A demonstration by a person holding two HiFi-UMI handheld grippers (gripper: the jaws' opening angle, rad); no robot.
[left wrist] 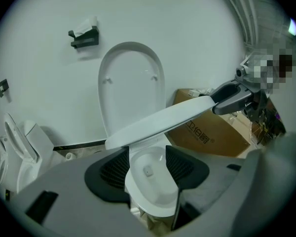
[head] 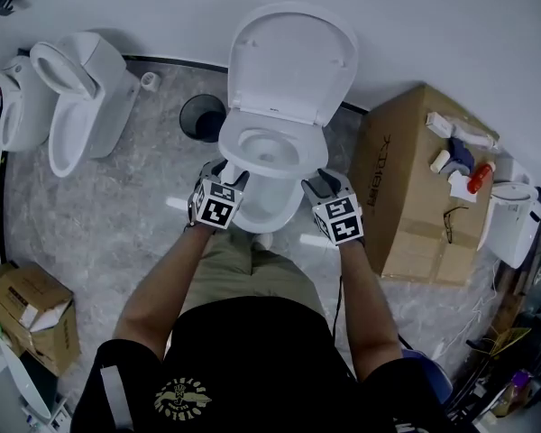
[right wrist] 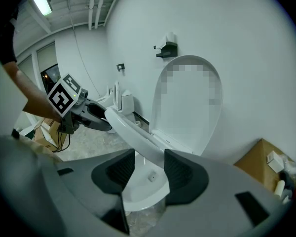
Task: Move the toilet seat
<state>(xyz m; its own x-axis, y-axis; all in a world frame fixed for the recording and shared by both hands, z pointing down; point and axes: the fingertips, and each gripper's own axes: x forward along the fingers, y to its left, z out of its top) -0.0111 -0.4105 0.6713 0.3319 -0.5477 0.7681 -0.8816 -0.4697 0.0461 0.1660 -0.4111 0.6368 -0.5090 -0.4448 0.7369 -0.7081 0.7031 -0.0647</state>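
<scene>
The white toilet (head: 272, 207) stands in the middle with its lid (head: 293, 57) upright against the wall. Its seat (head: 237, 133) is lifted off the bowl and held at both sides. My left gripper (head: 233, 171) is shut on the seat's left rim, my right gripper (head: 317, 186) on its right rim. In the left gripper view the seat (left wrist: 158, 122) slants up from my left gripper (left wrist: 147, 164) to the right gripper (left wrist: 227, 97) at its far end. In the right gripper view the seat (right wrist: 133, 132) runs between the pads of my right gripper (right wrist: 149, 164) toward the left gripper (right wrist: 101, 118).
A second toilet (head: 81, 106) stands at the left, with a black bin (head: 201, 115) between the two. A large cardboard box (head: 415, 188) with bottles on it sits close on the right. A smaller box (head: 32, 318) lies at the lower left, and a white appliance (head: 514, 219) stands at the far right.
</scene>
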